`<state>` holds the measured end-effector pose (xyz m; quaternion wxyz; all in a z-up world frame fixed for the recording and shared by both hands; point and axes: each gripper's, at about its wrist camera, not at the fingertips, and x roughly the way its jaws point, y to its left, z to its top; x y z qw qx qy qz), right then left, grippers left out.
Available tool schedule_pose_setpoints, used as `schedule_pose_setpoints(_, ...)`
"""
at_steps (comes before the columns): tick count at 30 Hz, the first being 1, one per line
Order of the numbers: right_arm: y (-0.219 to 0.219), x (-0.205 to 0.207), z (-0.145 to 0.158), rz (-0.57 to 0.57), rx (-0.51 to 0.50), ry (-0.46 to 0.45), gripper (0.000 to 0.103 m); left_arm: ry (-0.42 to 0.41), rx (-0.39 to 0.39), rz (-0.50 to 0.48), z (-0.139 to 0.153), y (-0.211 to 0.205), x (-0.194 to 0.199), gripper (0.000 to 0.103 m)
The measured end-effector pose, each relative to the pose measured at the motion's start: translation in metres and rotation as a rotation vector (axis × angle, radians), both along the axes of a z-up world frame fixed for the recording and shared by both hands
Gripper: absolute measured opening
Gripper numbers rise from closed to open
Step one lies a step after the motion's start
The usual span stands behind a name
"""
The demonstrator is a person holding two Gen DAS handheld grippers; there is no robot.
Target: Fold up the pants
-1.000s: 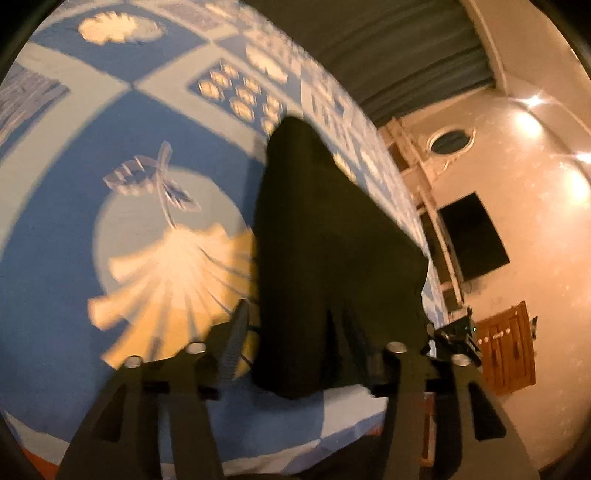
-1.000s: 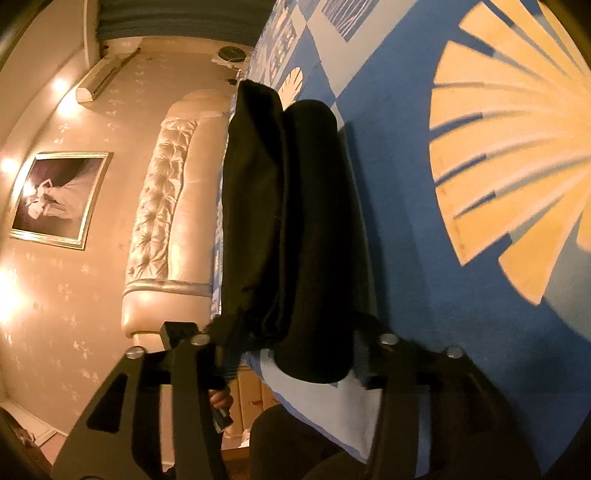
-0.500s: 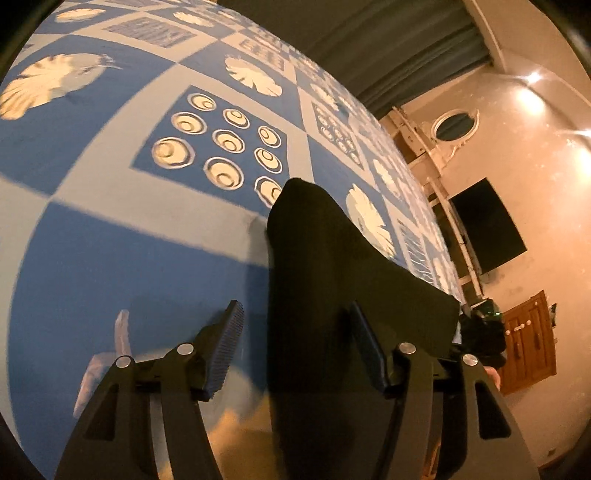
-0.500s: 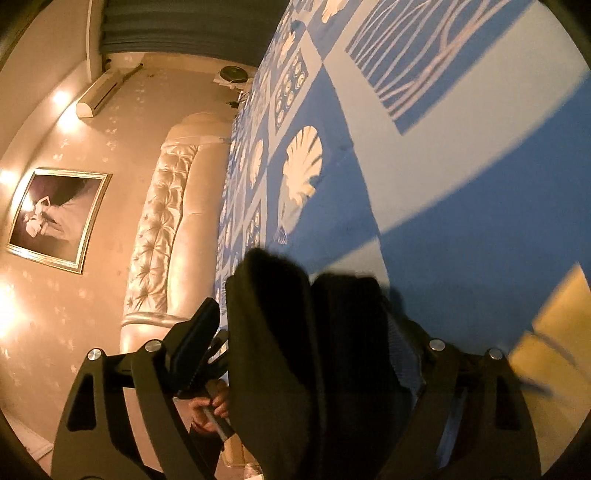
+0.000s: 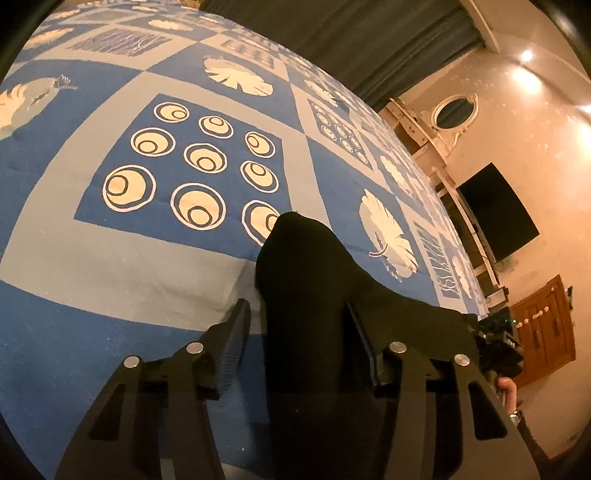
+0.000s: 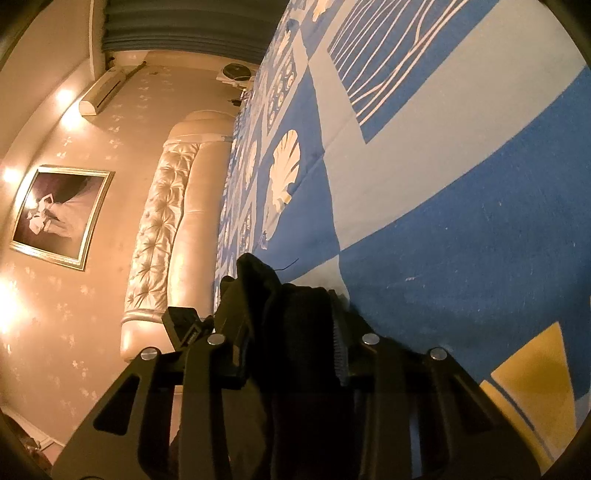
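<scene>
So everything here sits on the bedspread (image 5: 110,266), a big blue and pale patchwork with shells, leaves and ringed circles printed on it, and I'll use that as my reference. Past its far edge there's a dark curtain (image 5: 369,33); off its right side I can see a black TV screen (image 5: 495,210) on the wall and a wooden cabinet (image 5: 543,328) lower down. From my right wrist camera, the tufted headboard (image 6: 162,221) runs along the spread's left edge, with a framed picture (image 6: 59,214) on the wall beyond it and an AC unit (image 6: 103,94) higher up. Nothing else lies on the spread around me, so there's loads of flat fabric ahead of both tools. The dark pants (image 5: 314,295) are bunched up in a hump on the spread close to me, rising between the fingers of my left gripper (image 5: 295,314). Its jaws are closing, with cloth between them; the right pad looks to be against the fabric, the left one still shows a sliver of gap. My right gripper (image 6: 284,325) is closing too, and its pads look pressed into a thick wad of the same pants near the spread's headboard-side edge.
</scene>
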<state>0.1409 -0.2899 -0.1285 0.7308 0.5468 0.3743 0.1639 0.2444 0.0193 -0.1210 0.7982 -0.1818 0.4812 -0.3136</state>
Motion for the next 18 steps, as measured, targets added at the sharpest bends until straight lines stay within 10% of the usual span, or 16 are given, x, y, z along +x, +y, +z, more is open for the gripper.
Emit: schedule_pose_setpoints(18,-0.0042,-0.0013,-0.0017,-0.006,-0.003,-0.005,0.030,-0.024,0.013,-0.001,0.0013,-0.0014,0.0019,0.051)
